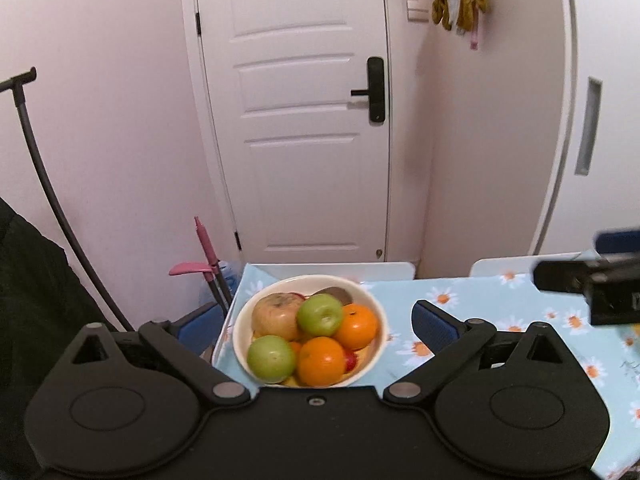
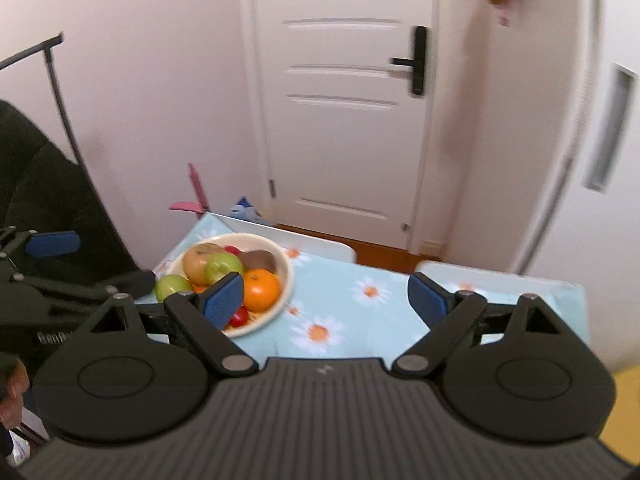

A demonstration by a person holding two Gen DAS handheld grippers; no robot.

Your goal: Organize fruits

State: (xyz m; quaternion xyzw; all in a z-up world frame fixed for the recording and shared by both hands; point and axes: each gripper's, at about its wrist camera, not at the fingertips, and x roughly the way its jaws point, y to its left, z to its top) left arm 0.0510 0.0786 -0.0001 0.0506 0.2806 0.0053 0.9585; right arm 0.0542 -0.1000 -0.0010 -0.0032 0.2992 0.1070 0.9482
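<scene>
Left tongs (image 1: 316, 330) are hanging wide apart over the bowl (image 1: 378, 308), gripping nothing; one blue pad (image 1: 434, 326) is showing right of the bowl, the other sitting off the counter's left edge. Right tongs (image 2: 326, 300) are also spread wide and empty, hovering over the counter (image 2: 360, 312) to the right of the bowl, with their left pad (image 2: 224, 300) overlapping the bowl's near-right rim in the right wrist view; cannot tell if it is touching.

The cream bowl is sitting at the counter's far-left corner, on a light blue daisy-print cloth (image 1: 500, 304). Fruit is piling inside it: a yellowish-brown apple (image 1: 276, 316) at back left, a green apple (image 1: 320, 314) beside it in the middle, a second green apple (image 1: 271, 358) at front left, one orange (image 1: 356, 326) at right, another orange (image 1: 322, 360) at front. A dark brown fruit (image 1: 338, 294) is peeking out at the back, and small red pieces (image 2: 239, 316) are showing low between the bigger fruit; type unclear.

Beyond the counter's far edge a white door (image 1: 296, 120) with a black handle (image 1: 374, 90) is standing shut. A pink-handled tool (image 1: 206, 252) is leaning by the far-left corner. The right wrist view is blurring slightly.
</scene>
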